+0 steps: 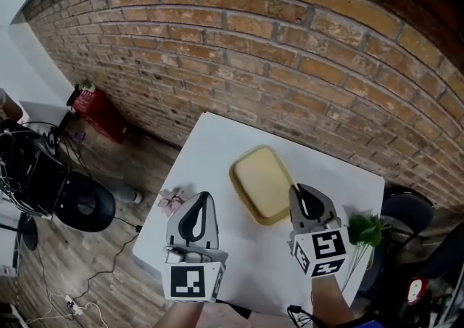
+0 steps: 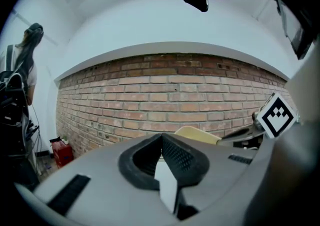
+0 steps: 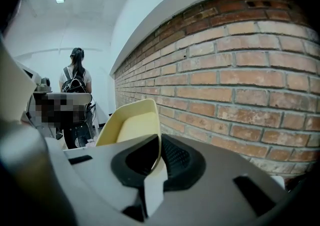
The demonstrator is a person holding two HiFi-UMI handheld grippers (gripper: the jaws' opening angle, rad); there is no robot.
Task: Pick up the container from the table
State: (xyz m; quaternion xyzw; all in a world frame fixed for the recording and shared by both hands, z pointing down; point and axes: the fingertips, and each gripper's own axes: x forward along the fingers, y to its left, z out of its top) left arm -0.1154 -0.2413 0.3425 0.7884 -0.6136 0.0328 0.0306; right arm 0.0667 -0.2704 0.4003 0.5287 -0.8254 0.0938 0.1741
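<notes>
Container (image 1: 262, 183) over white table (image 1: 206, 156), brick wall (image 1: 290, 43).

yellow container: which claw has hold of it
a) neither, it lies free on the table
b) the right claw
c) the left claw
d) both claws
b: the right gripper view shows the right claw shut on the rim of the yellow container, while the left claw is closed on nothing.
</notes>
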